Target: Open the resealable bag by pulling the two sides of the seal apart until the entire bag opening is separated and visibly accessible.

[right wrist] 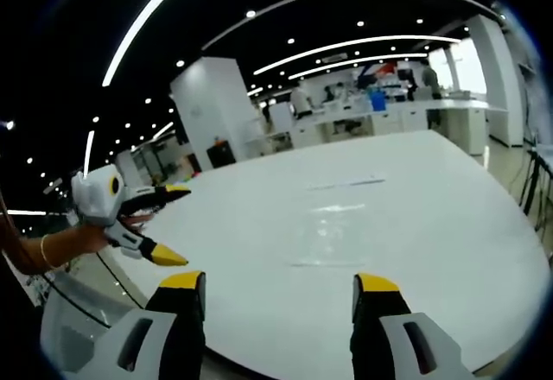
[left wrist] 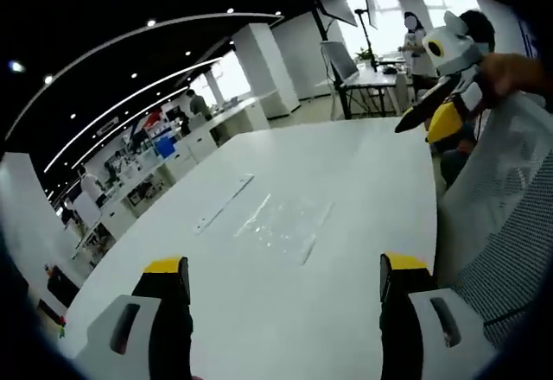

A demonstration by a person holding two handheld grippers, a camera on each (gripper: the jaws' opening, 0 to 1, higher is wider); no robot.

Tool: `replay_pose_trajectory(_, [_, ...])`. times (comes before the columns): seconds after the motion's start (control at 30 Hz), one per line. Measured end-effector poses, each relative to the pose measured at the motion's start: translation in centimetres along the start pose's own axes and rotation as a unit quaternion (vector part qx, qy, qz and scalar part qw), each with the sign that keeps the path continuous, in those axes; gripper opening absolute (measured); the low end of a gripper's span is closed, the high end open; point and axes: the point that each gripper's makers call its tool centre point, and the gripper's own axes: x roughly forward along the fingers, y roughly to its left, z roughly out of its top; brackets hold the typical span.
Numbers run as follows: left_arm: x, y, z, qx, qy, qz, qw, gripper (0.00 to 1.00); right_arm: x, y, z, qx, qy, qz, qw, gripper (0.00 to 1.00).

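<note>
Lying flat on the white table in the left gripper view, the clear resealable bag is sitting ahead of the left gripper, whose jaws are standing apart and empty; no writing is readable.

In the right gripper view, the bag is stretching crosswise beyond the right gripper, jaws apart, holding nothing.

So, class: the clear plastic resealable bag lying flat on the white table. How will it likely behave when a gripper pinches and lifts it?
The clear plastic resealable bag lies flat and looks empty, so it is probably very light. Its thin crinkled film will likely flop and sag. On the smooth white table it may slide before the jaws catch an edge.
</note>
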Motion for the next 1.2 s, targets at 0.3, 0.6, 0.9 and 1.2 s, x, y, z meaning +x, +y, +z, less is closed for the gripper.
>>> replay_pose_trajectory(0.3, [3.7,0.7,-1.4,0.041,0.019,-0.002,0.999,0.92,0.1,0.0,-0.4,-0.001,0.011,0.0,0.9999,0.67])
replay_pose_trajectory(0.6, [6.6,1.1,-2.9,0.073,0.029,0.012,0.9969,0.89,0.0,-0.5,-0.5,0.004,0.011,-0.008,0.9999,0.67])
replay_pose_trajectory(0.9, [9.4,1.2,-4.1,0.117,0.047,0.016,0.9919,0.83,0.0,-0.8,-0.6,0.007,0.015,-0.014,0.9998,0.66])
replay_pose_trajectory(1.2, [11.9,0.8,-5.5,0.13,0.064,-0.001,0.9894,0.78,0.0,-0.8,-1.0,0.006,0.024,-0.014,0.9996,0.65])
